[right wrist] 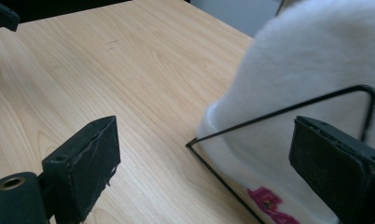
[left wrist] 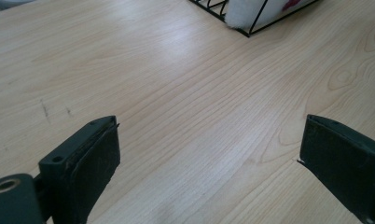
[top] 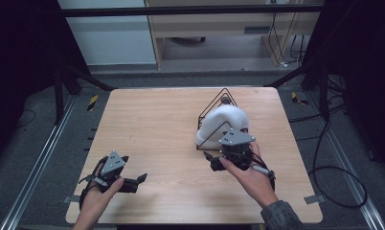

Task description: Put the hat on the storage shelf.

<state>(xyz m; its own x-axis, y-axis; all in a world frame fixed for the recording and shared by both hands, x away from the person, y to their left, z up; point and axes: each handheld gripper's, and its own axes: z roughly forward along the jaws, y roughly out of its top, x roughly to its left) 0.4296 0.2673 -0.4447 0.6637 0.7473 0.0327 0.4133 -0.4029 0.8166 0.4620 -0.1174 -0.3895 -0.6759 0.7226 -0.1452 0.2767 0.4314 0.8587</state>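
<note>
Where dark floor surrounds it, pale wooden table (top: 152,124), white hat (top: 224,122), wire stand (top: 222,98).

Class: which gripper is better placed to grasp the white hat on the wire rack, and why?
Right. The right gripper is open beside the white hat on the wire rack; the left gripper is open over bare table, far away.
</note>
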